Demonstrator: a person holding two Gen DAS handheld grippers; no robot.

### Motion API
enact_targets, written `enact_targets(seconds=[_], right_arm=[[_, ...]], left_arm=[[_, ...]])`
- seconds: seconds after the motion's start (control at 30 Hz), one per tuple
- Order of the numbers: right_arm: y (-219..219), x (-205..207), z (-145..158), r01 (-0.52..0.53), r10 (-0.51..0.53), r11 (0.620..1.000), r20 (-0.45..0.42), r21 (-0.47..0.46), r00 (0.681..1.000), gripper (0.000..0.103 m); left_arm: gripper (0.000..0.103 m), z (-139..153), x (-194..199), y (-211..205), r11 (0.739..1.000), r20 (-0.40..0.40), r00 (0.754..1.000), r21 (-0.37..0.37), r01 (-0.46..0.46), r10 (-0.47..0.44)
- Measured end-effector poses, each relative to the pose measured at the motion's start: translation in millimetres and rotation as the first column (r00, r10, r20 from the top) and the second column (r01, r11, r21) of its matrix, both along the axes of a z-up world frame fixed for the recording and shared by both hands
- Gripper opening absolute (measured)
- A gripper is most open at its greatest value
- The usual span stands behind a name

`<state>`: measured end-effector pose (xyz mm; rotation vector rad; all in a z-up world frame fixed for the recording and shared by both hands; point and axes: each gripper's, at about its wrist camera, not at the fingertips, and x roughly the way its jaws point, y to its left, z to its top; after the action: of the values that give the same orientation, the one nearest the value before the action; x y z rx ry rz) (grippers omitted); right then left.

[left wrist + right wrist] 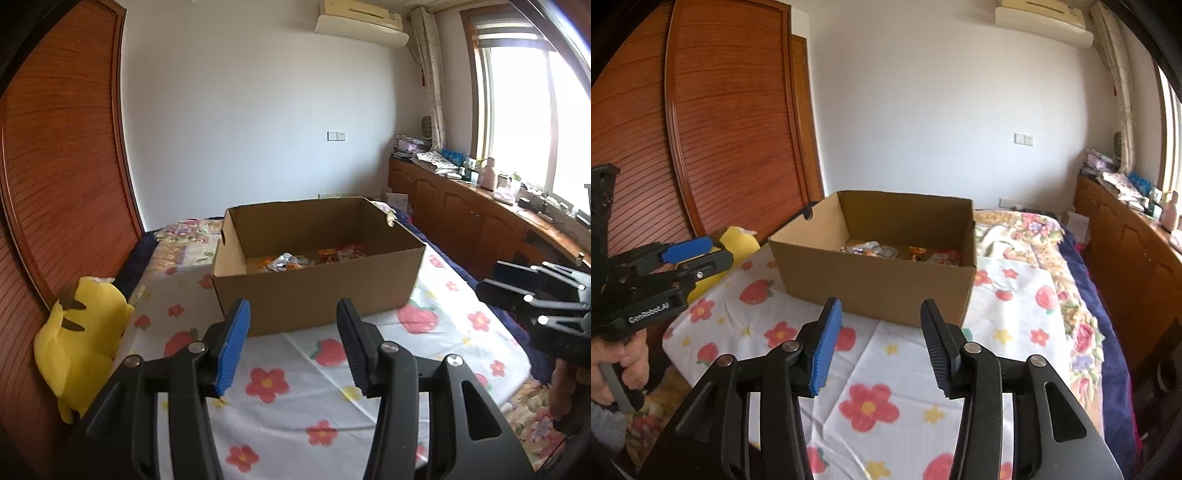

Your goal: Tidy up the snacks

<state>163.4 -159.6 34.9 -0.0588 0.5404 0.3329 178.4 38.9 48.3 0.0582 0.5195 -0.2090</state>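
Observation:
An open brown cardboard box [317, 295] [875, 284] stands on a flower-print sheet on the bed. Several snack packets [306, 260] [901, 253] in orange, silver and red lie on its floor. My left gripper [293, 339] hangs open over the sheet, short of the box's near wall, with nothing between its blue and black pads. My right gripper [881, 339] is likewise open and empty, just before the box's near corner. The right gripper's side shows at the right edge of the left wrist view, the left gripper's at the left edge of the right wrist view, held by a hand [617, 373].
A yellow plush toy [79, 339] [735, 243] lies at the bed's left edge against the wooden wardrobe doors [55, 166]. A low wooden cabinet [480, 218] with clutter on top runs under the window on the right. A floral blanket [1034, 236] lies behind the box.

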Motion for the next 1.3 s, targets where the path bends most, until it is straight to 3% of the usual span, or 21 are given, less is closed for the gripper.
enact_targets(seconds=[0.17,0.27,0.53,0.67,0.77,1.0,1.3], right_arm=[[-0.8,-25.8,-4.9,0.039,-0.039,0.999,0.014,-0.033,0.999,0.058],[-2.1,-39.1,-6.0,0.057,-0.056,0.998,0.026,-0.041,0.998,0.065],[-9.3,-65.3,-3.0,0.099,-0.098,0.995,0.061,-0.016,0.993,0.089],[-11.5,-75.2,-4.0,0.108,-0.108,0.994,0.068,-0.005,0.992,0.094],[-13.3,-79.9,-7.2,0.125,-0.125,0.992,0.069,-0.002,0.99,0.099],[-16.5,-93.6,-10.1,0.142,-0.142,0.99,0.07,0.006,0.987,0.102],[-20.4,-106.5,-12.3,0.159,-0.161,0.987,0.08,0.028,0.984,0.102]], left_arm=[[0.057,0.4,-26.2,-1.5,1.0,0.024,1.0,0.006,-0.012,0.012],[0.07,-0.4,-41.3,-2.9,1.0,0.046,0.999,0.018,-0.023,0.022],[0.074,-0.5,-72.6,-6.8,0.998,0.072,0.996,0.041,-0.048,0.045],[0.078,-1.5,-87.8,-4.7,0.997,0.088,0.994,0.03,-0.072,0.069],[0.088,-2.5,-98.2,-4.0,0.996,0.097,0.992,0.027,-0.082,0.079],[0.098,-5.9,-114.1,-8.8,0.995,0.128,0.988,0.05,-0.088,0.081],[0.099,-21.8,-128.0,-5.2,0.992,0.134,0.984,0.025,-0.122,0.118]])
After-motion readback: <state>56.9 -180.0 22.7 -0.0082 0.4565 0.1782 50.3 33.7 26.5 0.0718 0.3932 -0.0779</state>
